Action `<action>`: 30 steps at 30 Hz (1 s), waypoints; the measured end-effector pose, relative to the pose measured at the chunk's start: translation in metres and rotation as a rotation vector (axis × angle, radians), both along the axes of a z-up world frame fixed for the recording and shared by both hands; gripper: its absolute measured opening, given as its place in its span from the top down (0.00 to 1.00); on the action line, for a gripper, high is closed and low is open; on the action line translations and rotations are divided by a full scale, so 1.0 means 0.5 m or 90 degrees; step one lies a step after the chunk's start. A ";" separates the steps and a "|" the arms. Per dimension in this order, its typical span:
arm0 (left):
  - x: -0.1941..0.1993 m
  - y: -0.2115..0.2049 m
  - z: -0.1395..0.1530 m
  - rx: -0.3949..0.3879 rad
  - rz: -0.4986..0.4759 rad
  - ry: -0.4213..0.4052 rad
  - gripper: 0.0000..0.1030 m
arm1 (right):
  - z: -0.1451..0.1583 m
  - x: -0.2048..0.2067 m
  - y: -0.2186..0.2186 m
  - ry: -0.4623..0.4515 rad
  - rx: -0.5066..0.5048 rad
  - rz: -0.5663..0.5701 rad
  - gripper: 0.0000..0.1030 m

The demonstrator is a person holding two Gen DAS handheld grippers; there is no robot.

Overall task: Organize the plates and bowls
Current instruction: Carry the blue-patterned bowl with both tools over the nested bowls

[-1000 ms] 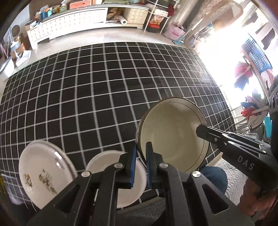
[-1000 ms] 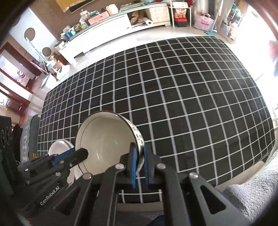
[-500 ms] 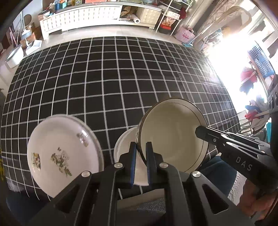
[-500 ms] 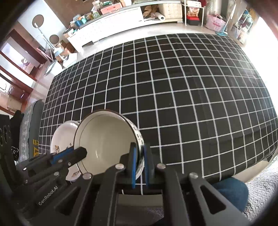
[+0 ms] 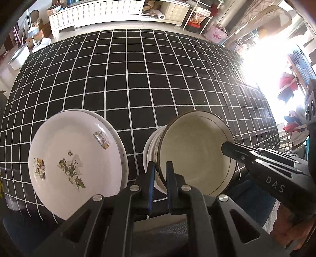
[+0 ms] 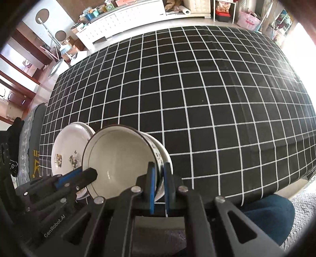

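Table: a black tablecloth (image 5: 138, 83) with a white grid covers it; the person's blue-clad legs (image 6: 266, 213) show just past its near edge.
Bowl: a cream-coloured bowl (image 5: 195, 152) with a thin dark line at the rim and a printed outer wall is held tilted over the near edge of the table, its mouth turned toward the cameras.
Second bowl: directly beneath the held bowl, the white rim of another bowl (image 5: 151, 146) shows at its left; whether the two touch cannot be told.
Plates: a white plate (image 5: 75, 162) with small printed figures lies near the near left corner of the table, just left of the bowls; a second rim shows behind its far edge, so it appears to lie on another plate.
Left gripper: the left gripper (image 5: 159, 174) is clamped on the bowl's left rim, blue pads on either side of the wall.
Right gripper: the right gripper (image 6: 159, 178) is closed on the opposite rim of the same bowl, its pads pinching the patterned wall.
Hand: part of the person's right hand (image 5: 292, 233) shows behind the right gripper's body.
Room: white cabinets (image 5: 94, 11) and shelves stand beyond the far edge of the table.
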State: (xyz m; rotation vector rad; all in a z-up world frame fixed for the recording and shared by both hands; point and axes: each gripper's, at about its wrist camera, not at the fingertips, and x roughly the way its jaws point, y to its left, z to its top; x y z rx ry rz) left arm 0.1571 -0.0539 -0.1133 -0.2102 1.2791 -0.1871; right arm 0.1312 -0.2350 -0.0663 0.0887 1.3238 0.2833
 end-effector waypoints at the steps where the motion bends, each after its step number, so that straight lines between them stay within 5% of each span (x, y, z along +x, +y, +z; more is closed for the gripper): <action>1: -0.001 0.000 -0.002 0.000 0.000 0.000 0.91 | -0.004 0.000 0.000 0.003 -0.001 0.000 0.89; 30: 0.003 -0.026 -0.032 0.022 -0.016 -0.001 0.90 | -0.045 0.008 0.012 0.024 -0.016 0.008 0.89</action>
